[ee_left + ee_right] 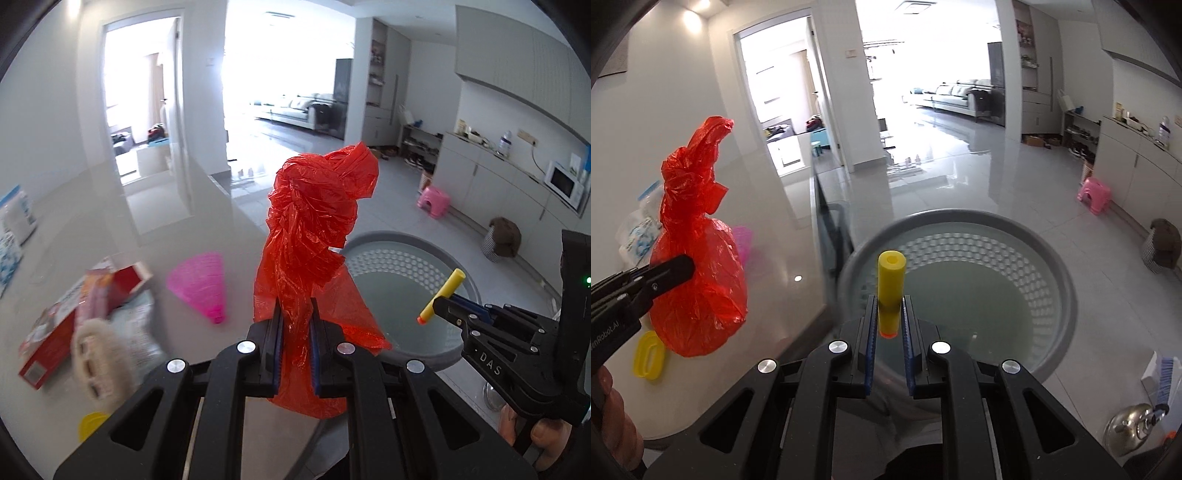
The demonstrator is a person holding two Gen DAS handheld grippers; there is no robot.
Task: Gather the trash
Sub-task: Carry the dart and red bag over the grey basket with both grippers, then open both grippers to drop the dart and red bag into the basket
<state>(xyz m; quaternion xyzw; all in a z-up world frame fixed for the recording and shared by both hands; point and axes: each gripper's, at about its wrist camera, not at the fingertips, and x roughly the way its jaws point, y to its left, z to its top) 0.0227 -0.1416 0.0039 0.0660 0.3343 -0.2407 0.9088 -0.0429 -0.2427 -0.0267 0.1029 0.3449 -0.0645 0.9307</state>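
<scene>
My left gripper [295, 314] is shut on a crumpled red plastic bag [314, 221] and holds it up by the table's right edge, beside the grey perforated bin [399, 266]. The bag also shows in the right wrist view [698, 258]. My right gripper [889, 306] is shut on a yellow foam dart with an orange tip [891, 291], held over the open bin [1052, 266]. The dart [441, 295] and the right gripper [448, 301] also show in the left wrist view.
On the white table [110, 229] lie a pink shuttlecock [203, 288], a red and white box [66, 328], a fluffy beige item [99, 358] and a yellow ring [648, 354]. A pink stool [434, 201] and a metal pot lid [1134, 428] are on the floor.
</scene>
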